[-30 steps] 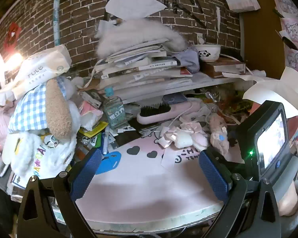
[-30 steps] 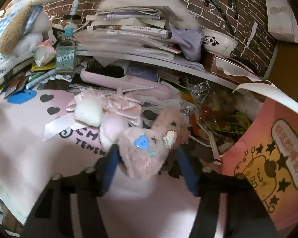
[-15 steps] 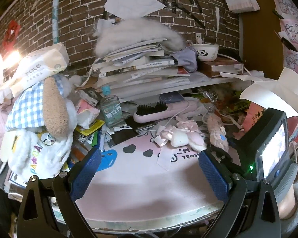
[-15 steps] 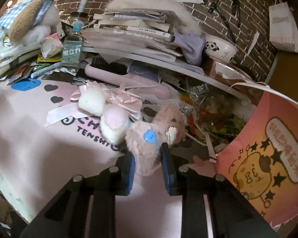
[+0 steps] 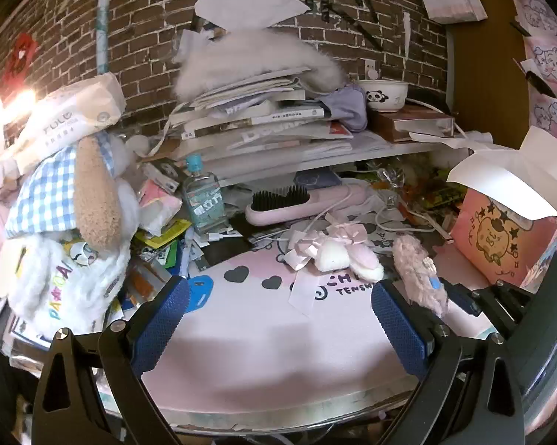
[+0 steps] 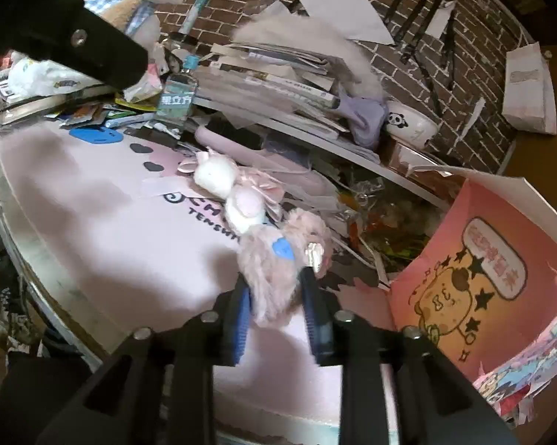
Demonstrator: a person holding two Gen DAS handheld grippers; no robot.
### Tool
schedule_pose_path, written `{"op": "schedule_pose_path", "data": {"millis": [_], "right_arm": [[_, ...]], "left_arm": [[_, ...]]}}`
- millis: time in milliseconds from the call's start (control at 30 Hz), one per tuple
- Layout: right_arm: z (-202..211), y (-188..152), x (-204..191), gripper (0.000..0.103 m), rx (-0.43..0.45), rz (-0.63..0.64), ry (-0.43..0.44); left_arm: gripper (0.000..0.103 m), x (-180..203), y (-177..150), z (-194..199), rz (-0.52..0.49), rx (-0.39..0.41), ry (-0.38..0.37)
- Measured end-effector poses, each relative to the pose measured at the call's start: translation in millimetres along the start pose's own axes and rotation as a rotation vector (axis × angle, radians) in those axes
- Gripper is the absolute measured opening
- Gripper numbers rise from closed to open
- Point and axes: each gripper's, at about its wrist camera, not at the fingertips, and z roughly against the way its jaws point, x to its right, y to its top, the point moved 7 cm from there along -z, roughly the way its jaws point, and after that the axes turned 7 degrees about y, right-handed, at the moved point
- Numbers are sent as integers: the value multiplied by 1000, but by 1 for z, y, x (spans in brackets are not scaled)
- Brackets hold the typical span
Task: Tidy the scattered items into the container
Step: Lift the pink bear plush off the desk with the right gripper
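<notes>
We have the pink plush point(image 6: 278, 267) pinched in our right hand-held gripper point(image 6: 276, 296); left hand-held gripper point(image 5: 274, 319) gapes empty. Next, carry it toward the pink box point(image 6: 475, 278) at three o'clock.

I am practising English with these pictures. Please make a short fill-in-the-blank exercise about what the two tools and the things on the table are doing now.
1. The right tool is shut on the fluffy pink ____ toy.
2. The left tool is ____ and holds nothing.
3. The white bowl on the shelf has a ____ printed on it.
4. The pink box stands to the ____ of the held toy.

Missing words: plush; open; panda; right
</notes>
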Motion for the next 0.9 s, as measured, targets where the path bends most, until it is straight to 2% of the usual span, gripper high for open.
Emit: {"op": "schedule_pose_path", "data": {"millis": [67, 267, 300, 333, 467, 633, 900], "right_arm": [[-6, 1, 4, 41, -14, -27, 10], [-17, 2, 13, 41, -30, -89, 51], [-18, 2, 13, 37, -31, -96, 64], [-18, 2, 13, 26, -33, -101, 74], [-17, 0, 13, 21, -21, -96, 77], [1, 9, 14, 18, 72, -56, 39], [42, 38, 16, 17, 224, 10, -3]], "left_arm": [[98, 1, 0, 1, -4, 3, 0], [98, 1, 0, 1, -5, 2, 2], [98, 1, 0, 1, -5, 1, 2], [98, 1, 0, 1, -4, 1, 1], [98, 2, 0, 1, -6, -1, 0], [98, 3, -1, -2, -4, -7, -8], [98, 2, -7, -9, 4, -34, -1]]}}
